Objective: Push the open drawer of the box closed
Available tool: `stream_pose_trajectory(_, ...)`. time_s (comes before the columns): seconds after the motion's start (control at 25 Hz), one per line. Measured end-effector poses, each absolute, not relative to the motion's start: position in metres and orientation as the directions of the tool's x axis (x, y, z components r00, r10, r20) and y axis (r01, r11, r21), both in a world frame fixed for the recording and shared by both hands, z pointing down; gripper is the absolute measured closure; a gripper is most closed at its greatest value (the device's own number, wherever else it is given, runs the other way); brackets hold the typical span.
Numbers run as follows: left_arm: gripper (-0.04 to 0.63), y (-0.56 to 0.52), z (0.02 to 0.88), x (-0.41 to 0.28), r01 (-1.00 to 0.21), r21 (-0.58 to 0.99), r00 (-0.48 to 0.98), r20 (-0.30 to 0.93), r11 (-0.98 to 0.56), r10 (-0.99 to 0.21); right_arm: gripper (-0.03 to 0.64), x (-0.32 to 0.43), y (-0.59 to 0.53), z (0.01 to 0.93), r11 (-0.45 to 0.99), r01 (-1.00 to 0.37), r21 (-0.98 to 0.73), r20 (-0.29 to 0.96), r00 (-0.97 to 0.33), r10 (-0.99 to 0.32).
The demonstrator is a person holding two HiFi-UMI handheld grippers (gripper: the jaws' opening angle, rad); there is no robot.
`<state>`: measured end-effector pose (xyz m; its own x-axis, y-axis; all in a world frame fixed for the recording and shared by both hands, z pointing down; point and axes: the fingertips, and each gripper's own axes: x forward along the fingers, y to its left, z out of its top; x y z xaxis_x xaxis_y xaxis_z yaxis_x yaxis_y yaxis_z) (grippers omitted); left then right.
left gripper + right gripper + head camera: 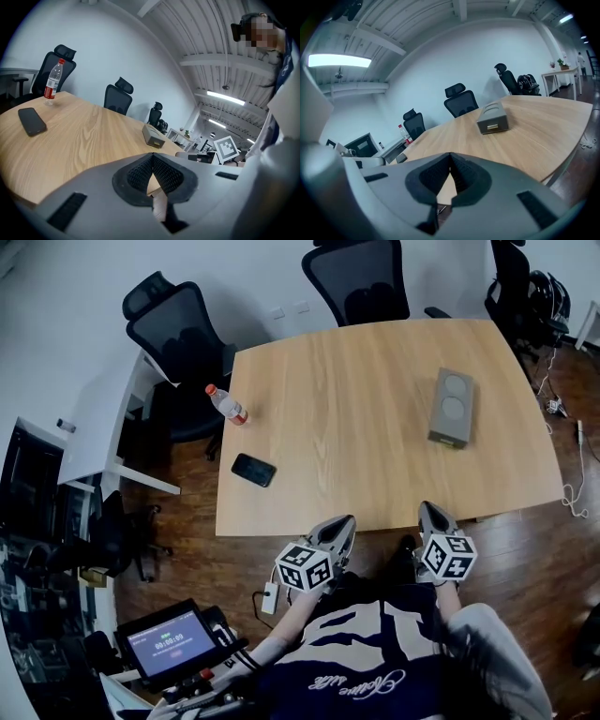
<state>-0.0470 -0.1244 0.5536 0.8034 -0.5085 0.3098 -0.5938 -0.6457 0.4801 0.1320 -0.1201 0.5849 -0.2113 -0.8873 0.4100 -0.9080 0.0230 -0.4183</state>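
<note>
A grey box (pixel 452 407) with two round marks on its lid lies on the right half of the wooden table (pixel 356 427). Its drawer front, with a pale handle, faces me in the right gripper view (pixel 492 121); how far it sticks out I cannot tell. The box also shows small and far off in the left gripper view (pixel 153 135). My left gripper (pixel 343 523) and right gripper (pixel 428 512) hover side by side at the table's near edge, well short of the box. Both are shut, pads touching, nothing between them (pixel 152 157) (pixel 450 155).
A clear bottle with a red label (pixel 227 404) and a black phone (pixel 253 469) rest on the table's left part. Black office chairs (pixel 178 329) stand along the far and left sides. A white side desk (pixel 103 418) and a screen device (pixel 169 641) sit at left.
</note>
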Motion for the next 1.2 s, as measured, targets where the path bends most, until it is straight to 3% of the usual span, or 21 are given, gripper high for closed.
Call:
stream_pose_trajectory(0.28,0.592,-0.07,0.567,-0.069,-0.534,0.506,0.845,0.306,-0.677,-0.438,0.618,0.077,-0.051,0.579,0.051,-0.891,-0.452,0.374,-0.24,-0.896)
stream_pose_trajectory(0.64,0.591,0.008,0.549,-0.023,-0.405,0.533,0.914,0.261,-0.743,-0.311,0.618,0.09,0.027,0.556,0.039,-0.904,-0.427,0.372,-0.215,-0.903)
stream_pose_trajectory(1.0,0.592,0.04,0.534,-0.009,-0.461,0.517,0.887,0.245,-0.722,-0.391,0.618,0.097,0.063,0.535,0.128,-0.89,-0.437,0.317,-0.285,-0.905)
stream_pose_trajectory(1.2,0.592,0.084,0.537,0.022,-0.439,0.521,0.898,0.264,-0.732,-0.351,0.618,0.113,0.096,0.526,0.152,-0.884,-0.441,0.304,-0.307,-0.902)
